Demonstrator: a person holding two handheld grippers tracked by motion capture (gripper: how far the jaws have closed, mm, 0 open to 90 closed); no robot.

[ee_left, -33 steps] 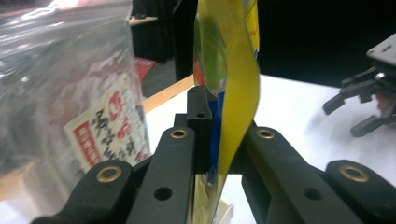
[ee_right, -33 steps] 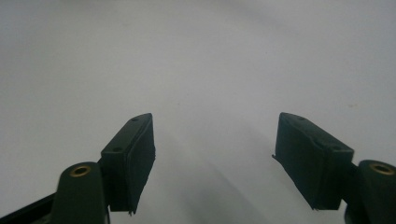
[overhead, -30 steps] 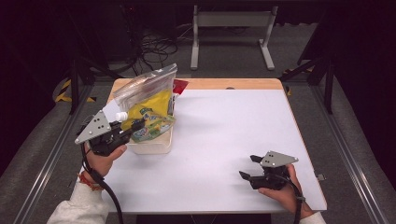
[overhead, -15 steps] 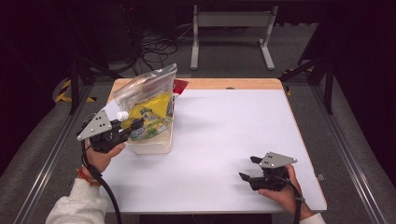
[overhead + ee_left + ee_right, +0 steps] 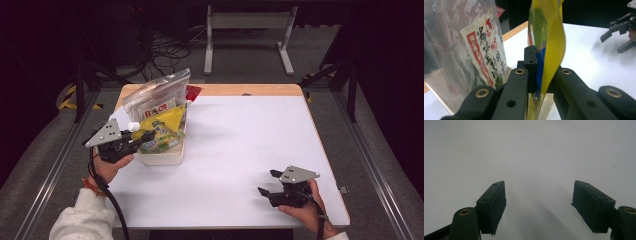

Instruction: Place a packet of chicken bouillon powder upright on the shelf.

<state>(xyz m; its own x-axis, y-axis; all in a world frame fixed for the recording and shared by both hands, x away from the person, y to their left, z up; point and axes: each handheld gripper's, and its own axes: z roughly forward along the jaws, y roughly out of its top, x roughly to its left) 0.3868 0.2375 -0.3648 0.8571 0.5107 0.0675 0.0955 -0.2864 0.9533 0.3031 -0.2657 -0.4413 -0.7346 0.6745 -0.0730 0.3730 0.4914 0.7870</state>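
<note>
Two packets occupy the white tub (image 5: 161, 157) at the left of the high view, and the step in hand looks like lowering the second one into it: the left gripper (image 5: 136, 137) is clenched on the edge of a yellow snack packet (image 5: 165, 129), whose lower end sits over or inside the tub, though how deep I cannot tell. Just behind it, toward the upper left of the frame, a clear bag (image 5: 155, 97) with a printed label stands upright in the same tub; in the left gripper view it (image 5: 461, 45) fills the left side while the yellow packet (image 5: 552, 42) rises from the pinch at centre. The next move, I judge, calls for settling the packet beside the bag and letting go. At lower right the right gripper (image 5: 270, 187) rests released on the white table (image 5: 250, 135), holding nothing
</note>
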